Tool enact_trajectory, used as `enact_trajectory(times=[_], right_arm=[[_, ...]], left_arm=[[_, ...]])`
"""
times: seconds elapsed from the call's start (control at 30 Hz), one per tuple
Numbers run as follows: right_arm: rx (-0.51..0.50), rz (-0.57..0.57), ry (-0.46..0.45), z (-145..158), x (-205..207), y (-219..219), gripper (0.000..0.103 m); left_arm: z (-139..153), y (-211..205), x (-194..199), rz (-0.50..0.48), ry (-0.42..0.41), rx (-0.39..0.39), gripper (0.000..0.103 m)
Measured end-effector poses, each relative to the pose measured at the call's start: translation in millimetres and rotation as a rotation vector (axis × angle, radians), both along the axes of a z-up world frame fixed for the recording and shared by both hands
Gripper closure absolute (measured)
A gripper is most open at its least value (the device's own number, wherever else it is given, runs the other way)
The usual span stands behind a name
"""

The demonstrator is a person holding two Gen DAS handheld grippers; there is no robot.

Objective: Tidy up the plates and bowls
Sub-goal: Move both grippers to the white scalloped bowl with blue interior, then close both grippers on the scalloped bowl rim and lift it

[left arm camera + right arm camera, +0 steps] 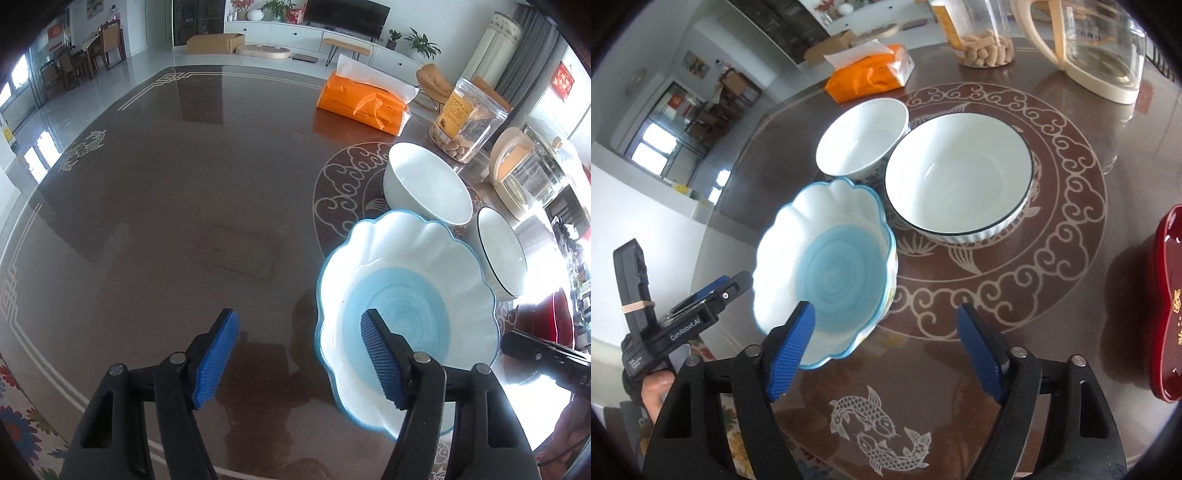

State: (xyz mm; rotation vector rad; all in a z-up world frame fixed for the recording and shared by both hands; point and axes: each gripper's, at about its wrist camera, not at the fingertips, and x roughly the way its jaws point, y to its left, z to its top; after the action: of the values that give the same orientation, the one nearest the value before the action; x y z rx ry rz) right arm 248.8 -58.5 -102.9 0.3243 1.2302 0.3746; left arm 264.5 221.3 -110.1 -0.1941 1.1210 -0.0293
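Scalloped blue plate [406,291] is seen in the left wrist view on the table [184,221], beside two white bowls; the left gripper [299,354] is held apart, empty. In the right wrist view, the right gripper [886,347] is likewise spread, nothing clamped.

"GenRobot.AI" on the left tongs [738,284]

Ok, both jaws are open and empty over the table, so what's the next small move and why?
Probably ease the left gripper right, so its open jaws straddle the near rim of the scalloped blue-and-white dish. One finger already overlaps that rim, nothing is held, and the dish sits apart from the two white bowls.
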Motion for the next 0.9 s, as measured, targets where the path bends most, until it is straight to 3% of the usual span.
enact_trajectory(times=[0.03, 0.07, 0.17, 0.4, 0.5, 0.53, 0.6, 0.7, 0.9], right_arm=[[-0.013, -0.002, 0.016, -5.5, 4.1, 4.3, 0.055], [-0.025, -0.005, 0.028, -9.7, 7.9, 7.1, 0.056], [-0.052, -0.009, 0.035, -18.0, 14.5, 14.3, 0.054], [-0.095, -0.015, 0.047, -28.3, 20.0, 20.6, 0.054], [-0.107, -0.002, 0.053, -30.3, 18.9, 22.6, 0.059], [-0.105, 0.005, 0.053, -30.7, 17.5, 23.2, 0.074], [-0.085, 0.025, 0.042, -29.0, 17.6, 27.4, 0.085], [-0.153, 0.042, 0.017, -25.0, 15.5, 35.4, 0.087], [-0.123, 0.048, 0.014, -26.5, 6.8, 22.4, 0.089]], left_arm=[[-2.7, -0.3, 4.9, 0.0, 0.008, -0.006, 0.044], [-5.5, -0.4, 9.1, -0.001, 0.016, -0.013, 0.052], [-12.2, -0.1, 18.7, -0.003, 0.032, -0.038, 0.067], [-23.1, -6.9, 30.9, -0.014, 0.06, -0.086, 0.087], [-25.0, -11.9, 30.9, -0.02, 0.063, -0.079, 0.091], [-24.6, -13.0, 30.2, -0.024, 0.058, -0.071, 0.091], [-24.6, -12.7, 28.4, -0.03, 0.044, -0.067, 0.092], [-23.9, -12.1, 22.6, -0.024, 0.036, -0.067, 0.094], [-16.6, -18.7, -4.3, -0.031, 0.016, -0.082, 0.095]])
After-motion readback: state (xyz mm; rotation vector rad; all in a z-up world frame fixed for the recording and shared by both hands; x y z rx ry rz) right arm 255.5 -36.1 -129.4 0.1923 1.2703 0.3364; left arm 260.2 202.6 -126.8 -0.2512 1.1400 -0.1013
